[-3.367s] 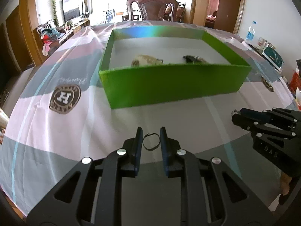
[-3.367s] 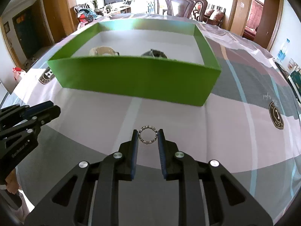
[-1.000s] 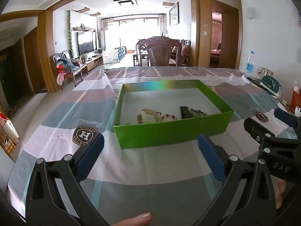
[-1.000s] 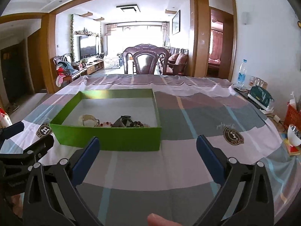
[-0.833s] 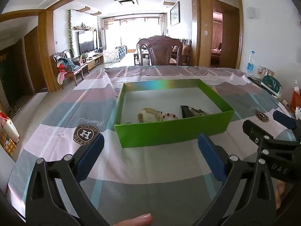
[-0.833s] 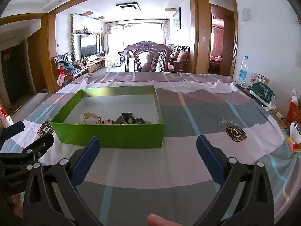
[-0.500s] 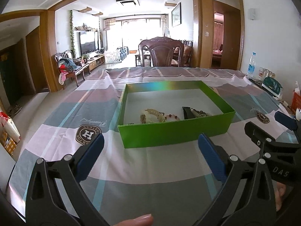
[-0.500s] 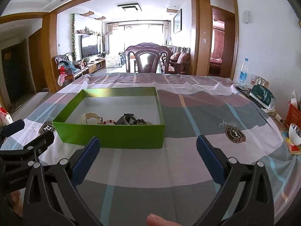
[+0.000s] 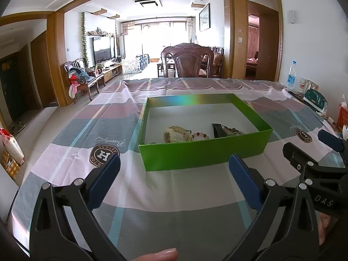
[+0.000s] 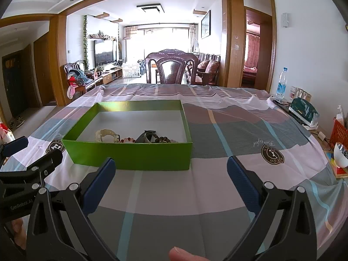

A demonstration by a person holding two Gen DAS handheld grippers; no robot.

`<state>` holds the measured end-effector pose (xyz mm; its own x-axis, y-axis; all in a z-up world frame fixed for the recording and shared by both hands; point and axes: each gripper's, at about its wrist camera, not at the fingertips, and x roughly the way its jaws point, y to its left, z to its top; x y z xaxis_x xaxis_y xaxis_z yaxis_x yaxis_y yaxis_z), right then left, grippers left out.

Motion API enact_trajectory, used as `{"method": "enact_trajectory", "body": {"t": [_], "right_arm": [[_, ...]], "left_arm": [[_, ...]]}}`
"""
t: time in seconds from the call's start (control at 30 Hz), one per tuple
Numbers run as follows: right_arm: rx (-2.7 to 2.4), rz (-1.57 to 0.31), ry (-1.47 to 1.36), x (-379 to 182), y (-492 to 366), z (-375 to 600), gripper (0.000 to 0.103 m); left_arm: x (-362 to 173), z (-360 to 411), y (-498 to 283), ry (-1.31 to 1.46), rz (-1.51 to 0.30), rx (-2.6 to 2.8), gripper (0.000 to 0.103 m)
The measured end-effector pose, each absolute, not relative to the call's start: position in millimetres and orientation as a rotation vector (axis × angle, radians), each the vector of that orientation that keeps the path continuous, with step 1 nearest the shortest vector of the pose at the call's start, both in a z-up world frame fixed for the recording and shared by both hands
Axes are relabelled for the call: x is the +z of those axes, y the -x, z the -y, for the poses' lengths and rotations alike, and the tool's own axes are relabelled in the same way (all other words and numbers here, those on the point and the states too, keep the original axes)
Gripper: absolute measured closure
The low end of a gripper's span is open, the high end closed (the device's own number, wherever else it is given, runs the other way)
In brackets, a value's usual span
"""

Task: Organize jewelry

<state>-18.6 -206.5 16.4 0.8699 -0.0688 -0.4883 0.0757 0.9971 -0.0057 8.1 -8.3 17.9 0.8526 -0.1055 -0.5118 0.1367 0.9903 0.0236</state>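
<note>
On the desk (image 9: 65, 134) sits the green box (image 9: 202, 154) with watches and bead bracelets (image 9: 201, 134) inside; left tool (image 9: 174, 174) and right tool (image 10: 168, 171) both hang spread wide, holding nothing.

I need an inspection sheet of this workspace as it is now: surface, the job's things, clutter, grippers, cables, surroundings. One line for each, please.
Surface: table under a checked tablecloth in pink, grey and mauve with round logos.
Job's things: open green box holding a cream watch, a dark strap and beaded bracelets, all near its front wall.
Clutter: at the right edge, water bottle, teal pouch, red basket, white bowl.
Grippers: left gripper and right gripper both open wide, empty, short of the box.
Cables: a white plug or adapter by the basket; too small to tell more.
Surroundings: carved wooden chair behind the table, living room with television beyond.
</note>
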Motion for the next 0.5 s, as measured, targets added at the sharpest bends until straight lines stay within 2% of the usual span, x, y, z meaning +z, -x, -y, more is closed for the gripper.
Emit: {"method": "enact_trajectory", "body": {"t": [0.5], "right_arm": [[-0.076, -0.509, -0.012, 16.3, 18.8, 206.2, 0.003]], "left_arm": [[17.9, 8.2, -7.7, -0.06, -0.534, -0.128, 0.004]]}}
